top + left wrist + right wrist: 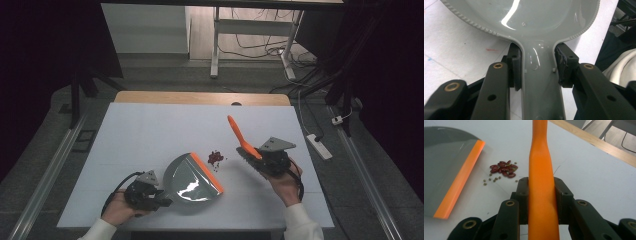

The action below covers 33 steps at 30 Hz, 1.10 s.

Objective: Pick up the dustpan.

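At the near left of the table, the left gripper [150, 196] is clamped on the grey handle of the dustpan [192, 178]; in the left gripper view both pads press the handle's sides. The pan lies flat on the white table [150, 130], its orange lip [206, 172] facing away and to the right. Just beyond that lip, apart from it, sits a small heap of dark red beans [216, 157] with a few tiny greenish grains [489, 180] scattered round it. Right of the heap, the right gripper [260, 157] grips the orange brush [240, 136] by its handle, which points up and away while the bristle head sits low, near the table. So the beans lie between brush and lip, nearer the brush hand; I'd judge a short sweep leftward and toward the person would carry them onto the pan. Both forearms come in low from the near edge.
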{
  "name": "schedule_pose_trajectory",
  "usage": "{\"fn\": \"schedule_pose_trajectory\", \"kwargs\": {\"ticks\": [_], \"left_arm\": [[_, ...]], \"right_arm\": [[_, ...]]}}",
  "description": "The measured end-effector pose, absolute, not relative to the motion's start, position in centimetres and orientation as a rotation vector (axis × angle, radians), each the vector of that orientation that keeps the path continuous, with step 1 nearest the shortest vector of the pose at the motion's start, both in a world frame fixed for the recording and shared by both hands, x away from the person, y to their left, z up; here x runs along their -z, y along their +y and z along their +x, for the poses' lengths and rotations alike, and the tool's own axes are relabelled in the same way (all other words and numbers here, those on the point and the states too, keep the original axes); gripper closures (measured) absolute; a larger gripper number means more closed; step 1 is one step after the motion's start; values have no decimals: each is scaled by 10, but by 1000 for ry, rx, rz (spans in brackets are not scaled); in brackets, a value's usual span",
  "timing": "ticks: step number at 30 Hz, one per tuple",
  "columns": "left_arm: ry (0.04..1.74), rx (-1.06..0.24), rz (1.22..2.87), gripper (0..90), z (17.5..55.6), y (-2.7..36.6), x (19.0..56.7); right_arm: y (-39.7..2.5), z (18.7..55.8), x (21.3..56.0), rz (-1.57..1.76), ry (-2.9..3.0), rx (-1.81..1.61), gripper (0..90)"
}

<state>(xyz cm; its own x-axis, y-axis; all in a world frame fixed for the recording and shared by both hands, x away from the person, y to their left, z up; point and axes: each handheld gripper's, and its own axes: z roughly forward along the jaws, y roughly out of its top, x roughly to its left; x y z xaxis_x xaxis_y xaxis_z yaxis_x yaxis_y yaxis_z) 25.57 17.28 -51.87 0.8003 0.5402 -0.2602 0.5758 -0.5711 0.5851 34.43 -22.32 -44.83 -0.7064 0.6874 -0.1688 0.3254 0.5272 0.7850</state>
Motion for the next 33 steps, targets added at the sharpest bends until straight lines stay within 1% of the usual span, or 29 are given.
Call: {"fn": "schedule_pose_trajectory", "kwargs": {"ticks": [6,14,22,33], "left_arm": [[823,92,2312,617,258,169,520],[863,126,2316,617,261,166,523],[868,144,2317,617,262,165,524],[872,138,2319,618,262,164,525]], "right_arm": [[-221,356,449,848,2299,-1063,698],[-201,377,447,827,2310,-1071,699],[-187,394,451,828,2324,-1057,698],[-183,402,456,844,2330,-1049,698]]}}
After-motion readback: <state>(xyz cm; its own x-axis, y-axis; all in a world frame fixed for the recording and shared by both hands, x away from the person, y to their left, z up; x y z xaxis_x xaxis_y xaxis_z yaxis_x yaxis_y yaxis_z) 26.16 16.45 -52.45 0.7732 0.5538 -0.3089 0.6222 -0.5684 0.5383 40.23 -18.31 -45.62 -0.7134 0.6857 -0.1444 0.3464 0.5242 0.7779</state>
